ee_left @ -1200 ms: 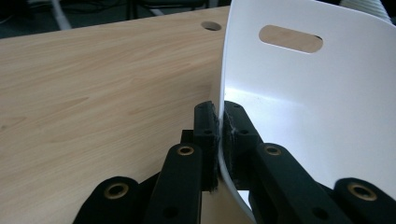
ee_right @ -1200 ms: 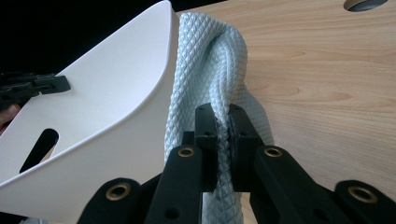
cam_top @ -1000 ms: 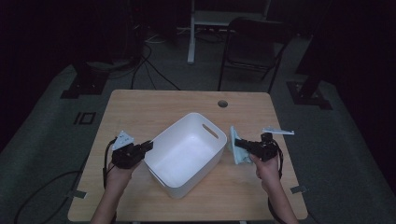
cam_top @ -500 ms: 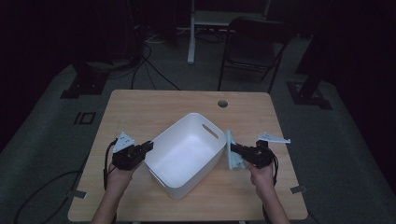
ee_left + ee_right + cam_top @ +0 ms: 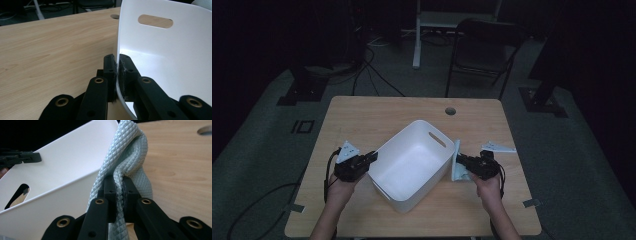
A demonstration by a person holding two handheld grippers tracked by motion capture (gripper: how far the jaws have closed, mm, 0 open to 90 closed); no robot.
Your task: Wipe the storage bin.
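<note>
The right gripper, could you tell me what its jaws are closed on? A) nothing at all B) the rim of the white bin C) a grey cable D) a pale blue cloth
D: in the right gripper view, the right gripper pinches a fold of the pale blue cloth beside the white bin.

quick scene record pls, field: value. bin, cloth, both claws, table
bin: white plastic tub, open side up, askew at mid table, nothing seen inside
cloth: pale blue quilted cloth, bunched, just outside the tub's right wall
left claw: left claw shut on the tub's rim, one jaw inside, one outside
right claw: right claw shut on a fold of the cloth
table: wooden table, round cable hole near the far edge
</note>
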